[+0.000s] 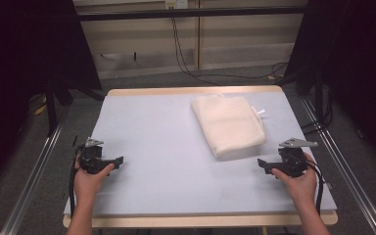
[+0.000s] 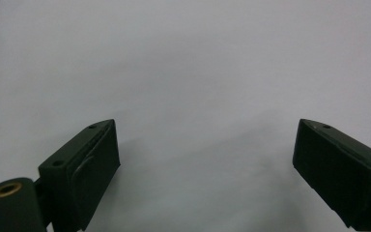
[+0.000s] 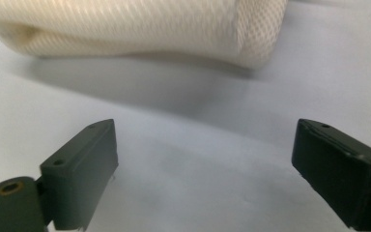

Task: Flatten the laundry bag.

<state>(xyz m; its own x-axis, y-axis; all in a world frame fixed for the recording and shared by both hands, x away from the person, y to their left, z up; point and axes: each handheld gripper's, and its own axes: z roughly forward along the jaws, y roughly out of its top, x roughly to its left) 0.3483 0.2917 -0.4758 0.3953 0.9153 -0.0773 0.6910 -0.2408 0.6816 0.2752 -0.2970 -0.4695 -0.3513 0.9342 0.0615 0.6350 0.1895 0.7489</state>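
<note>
my right hand-held gripper point(image 1: 263, 164) rests low on the counter point(image 1: 166, 161) with its jaws spread wide and nothing between them; my left hand-held gripper point(image 1: 118, 161) is just as wide and empty, well apart from the work on the pale mat. the folded cream towel point(image 1: 228, 125) lies on the far right part of the counter, its near end just ahead of my right jaws, its rounded fold facing me in the right gripper view point(image 3: 140, 29). as i see it, the step is the reach and first grasp. i'd slide the right one in low, lower jaw skimming the mat, and bite the near corner rather than the thick fold, so i catch every layer. the left should come across to take the other corner.
</note>
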